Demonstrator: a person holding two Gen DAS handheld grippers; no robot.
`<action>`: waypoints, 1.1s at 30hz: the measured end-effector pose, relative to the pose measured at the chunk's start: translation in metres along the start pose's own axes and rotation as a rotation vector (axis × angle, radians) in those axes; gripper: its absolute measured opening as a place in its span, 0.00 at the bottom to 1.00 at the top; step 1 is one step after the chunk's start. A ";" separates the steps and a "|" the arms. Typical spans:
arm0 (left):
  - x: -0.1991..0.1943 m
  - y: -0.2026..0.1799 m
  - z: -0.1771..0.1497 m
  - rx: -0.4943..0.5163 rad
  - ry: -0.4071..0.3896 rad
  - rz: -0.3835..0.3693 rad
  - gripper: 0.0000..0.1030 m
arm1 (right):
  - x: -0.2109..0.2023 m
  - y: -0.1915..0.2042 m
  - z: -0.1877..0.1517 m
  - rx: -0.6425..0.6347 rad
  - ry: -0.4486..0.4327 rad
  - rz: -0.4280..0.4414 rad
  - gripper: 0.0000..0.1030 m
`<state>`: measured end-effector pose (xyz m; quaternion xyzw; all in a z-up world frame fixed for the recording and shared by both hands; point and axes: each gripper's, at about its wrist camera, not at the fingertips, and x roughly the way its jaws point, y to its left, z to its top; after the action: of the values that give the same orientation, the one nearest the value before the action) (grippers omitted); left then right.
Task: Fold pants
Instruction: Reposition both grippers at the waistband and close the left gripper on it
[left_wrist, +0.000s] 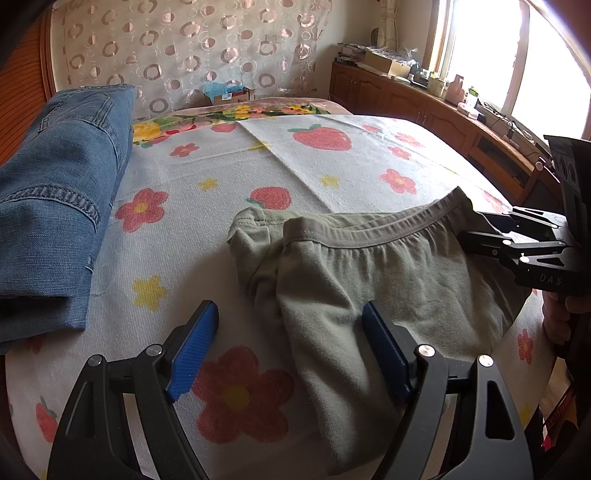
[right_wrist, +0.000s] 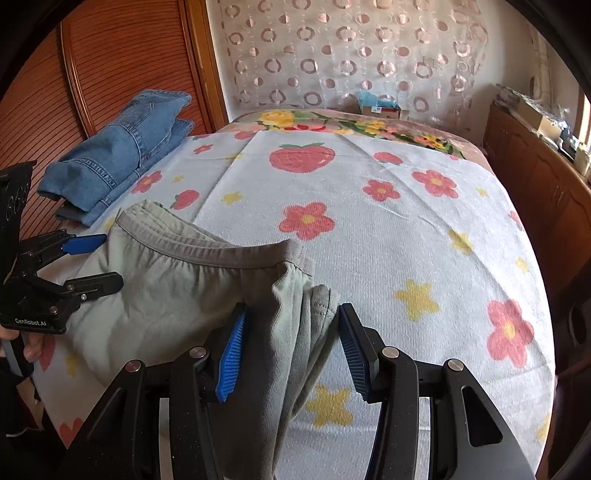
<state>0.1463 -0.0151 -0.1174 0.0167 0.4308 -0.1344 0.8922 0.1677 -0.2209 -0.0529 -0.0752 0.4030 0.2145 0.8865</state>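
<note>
Here the left gripper (left_wrist: 288, 350) stands spread wide, its blue pads (left_wrist: 192, 350) low over the bed (left_wrist: 351, 162); one pad sits over the bare flowered cover, the other just over the edge of the green pants (left_wrist: 369, 280), with nothing pinched between them. The right gripper (right_wrist: 291, 347) is also spread, and a hanging fold of the same pants (right_wrist: 177, 291) runs down between its two blue pads (right_wrist: 232, 354); the left pad lies against the cloth, while the other stands a little apart from it, so the fabric is straddled rather than clamped.

The pants are pale olive, soft knit, with a darker gathered waistband curving across the top. They lie bunched and partly doubled over near the bed's near edge, one hem seam showing at the side fold.

Farther out, folded blue jeans (left_wrist: 55, 206) rest along the bed's left edge, well apart from the pants. A wooden cabinet (left_wrist: 424, 107) runs along the right side of the room.
</note>
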 end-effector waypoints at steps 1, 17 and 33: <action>0.000 0.000 0.000 0.001 0.001 -0.001 0.79 | 0.000 0.000 0.000 0.000 0.000 0.000 0.49; 0.000 0.019 0.030 -0.078 0.001 -0.074 0.52 | -0.002 0.004 -0.001 -0.030 0.005 -0.030 0.50; 0.002 0.005 0.030 -0.020 -0.033 -0.077 0.16 | -0.001 0.005 0.000 -0.024 0.004 -0.023 0.50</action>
<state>0.1719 -0.0148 -0.1008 -0.0112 0.4177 -0.1646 0.8935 0.1645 -0.2168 -0.0517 -0.0906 0.4012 0.2089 0.8872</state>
